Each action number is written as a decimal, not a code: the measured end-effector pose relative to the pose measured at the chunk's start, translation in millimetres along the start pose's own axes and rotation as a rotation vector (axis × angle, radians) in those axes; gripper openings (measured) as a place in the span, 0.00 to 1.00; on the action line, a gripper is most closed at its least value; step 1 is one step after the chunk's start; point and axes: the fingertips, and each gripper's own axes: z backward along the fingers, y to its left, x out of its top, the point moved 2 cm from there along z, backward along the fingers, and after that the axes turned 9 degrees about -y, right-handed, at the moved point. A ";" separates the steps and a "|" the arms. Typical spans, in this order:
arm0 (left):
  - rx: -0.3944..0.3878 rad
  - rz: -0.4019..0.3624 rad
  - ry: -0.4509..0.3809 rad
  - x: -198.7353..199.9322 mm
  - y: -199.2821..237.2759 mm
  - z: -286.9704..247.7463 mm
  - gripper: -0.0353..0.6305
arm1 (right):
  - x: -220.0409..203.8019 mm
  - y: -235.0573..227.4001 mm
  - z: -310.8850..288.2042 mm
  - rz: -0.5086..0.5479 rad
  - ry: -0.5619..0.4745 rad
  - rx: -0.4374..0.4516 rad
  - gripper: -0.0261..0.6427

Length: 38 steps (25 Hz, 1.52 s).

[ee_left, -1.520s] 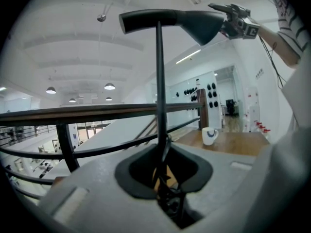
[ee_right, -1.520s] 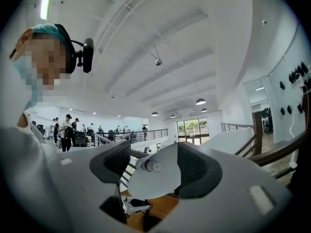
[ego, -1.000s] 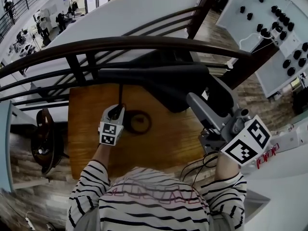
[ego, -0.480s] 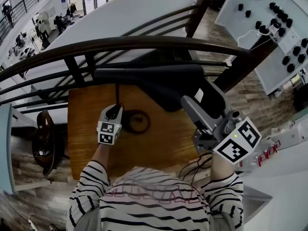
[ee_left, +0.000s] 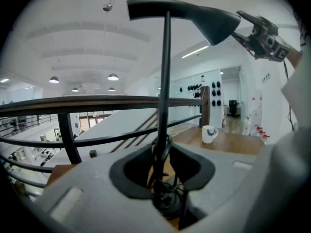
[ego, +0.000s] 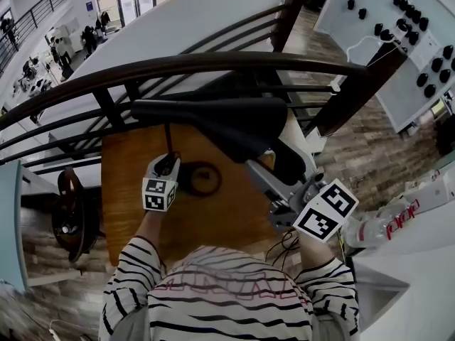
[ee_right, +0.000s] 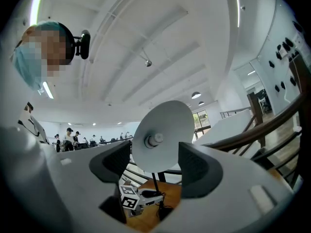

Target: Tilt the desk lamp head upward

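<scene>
The jaws of your left gripper [ee_left: 162, 169] are opening. They stand spread on either side of the lamp's thin stem [ee_left: 164, 76], low down near the base [ego: 201, 179], with the pads off it. The jaws of your right gripper [ee_right: 154, 165] are apart and pinch nothing. The white inside of the lamp head [ee_right: 163, 135] faces them and fills the gap.

The lamp head sits on top of the stem, over the far edge of the desk [ego: 128, 190], close under the railing [ego: 178, 66]. Its mouth points down and towards your right.

In the last second your right gripper has slid in from the right and now sits beneath the shade's rim, while your left has eased its hold on the stem. That likely leaves the lamp unsteadied just as the lift comes, so a push from below may rock the whole lamp rather than turn the joint. Whether the right jaws touch the shade, I cannot tell.

The railing runs just behind the lamp head and could block its upward swing. A mug [ee_left: 210, 133] stands well apart on the desk, and a white panel [ego: 398, 27] with black knobs hangs off to the right.
</scene>
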 end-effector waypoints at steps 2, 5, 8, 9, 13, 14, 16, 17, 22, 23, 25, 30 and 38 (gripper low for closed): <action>0.001 -0.002 0.001 1.0 -4.0 2.2 0.23 | -6.9 0.4 5.7 -0.020 0.006 0.002 0.50; 0.009 0.001 -0.004 4.2 -10.2 8.4 0.26 | -15.7 1.6 14.3 -0.045 0.013 0.003 0.49; 0.019 0.000 -0.010 8.7 -16.8 15.4 0.26 | -24.1 1.3 22.9 -0.075 0.020 0.004 0.49; 0.022 0.000 -0.011 9.7 -19.0 17.4 0.27 | -27.0 0.7 25.5 -0.084 0.023 0.005 0.49; 0.040 -0.003 -0.017 14.6 -29.2 27.3 0.27 | -38.7 -2.2 34.9 -0.116 0.038 0.011 0.48; 0.043 -0.005 -0.018 15.7 -32.4 30.5 0.27 | -41.8 -2.6 37.2 -0.117 0.041 0.011 0.48; 0.054 -0.003 -0.027 17.3 -38.5 37.9 0.27 | -49.4 -2.2 41.7 -0.107 0.050 0.009 0.48; 0.061 0.001 -0.033 17.8 -41.2 42.5 0.27 | -54.0 -1.1 43.9 -0.102 0.057 0.010 0.48; 0.100 0.007 -0.066 22.9 -54.4 68.8 0.27 | -77.1 7.7 54.2 -0.116 0.090 0.036 0.48; 0.106 0.009 -0.073 24.2 -57.8 74.0 0.27 | -80.9 9.0 57.0 -0.127 0.093 0.040 0.48; 0.120 0.015 -0.088 27.0 -65.2 83.2 0.27 | -88.5 10.1 62.6 -0.150 0.101 0.047 0.48; 0.139 0.019 -0.122 34.6 -89.9 100.8 0.27 | -110.9 8.0 77.2 -0.153 0.142 0.053 0.48; 0.134 0.024 -0.161 46.9 -146.0 127.8 0.27 | -140.8 1.9 108.2 -0.156 0.203 0.061 0.39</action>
